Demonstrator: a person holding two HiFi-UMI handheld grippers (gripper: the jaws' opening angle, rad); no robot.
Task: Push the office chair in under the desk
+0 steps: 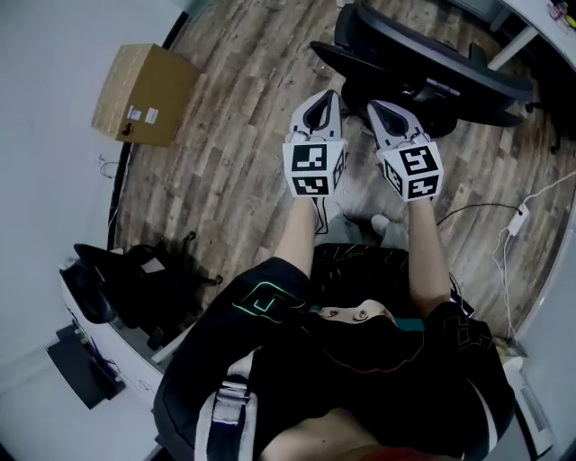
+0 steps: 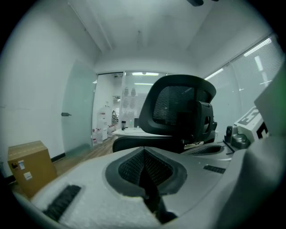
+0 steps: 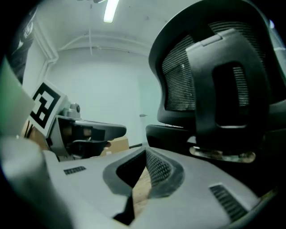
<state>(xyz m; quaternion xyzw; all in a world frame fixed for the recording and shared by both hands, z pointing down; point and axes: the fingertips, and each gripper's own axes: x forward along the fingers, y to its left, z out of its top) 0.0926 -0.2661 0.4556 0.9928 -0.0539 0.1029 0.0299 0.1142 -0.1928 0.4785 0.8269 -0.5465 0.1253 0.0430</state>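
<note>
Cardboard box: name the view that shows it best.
Head view: the cardboard box sits whole, seen from above. The left gripper view shows it low at the left, partly cut off; the right gripper view only a tan sliver.

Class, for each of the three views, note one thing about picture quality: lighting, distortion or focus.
Head view: even, soft light, with the wood floor crisp and hardly any shadow. Left gripper view: a fisheye bend with dark corners, and the office chair shows as a dark shape against a bright background. Right gripper view: the same curved distortion, the ceiling light glares, and the nearby chair looks soft.
</note>
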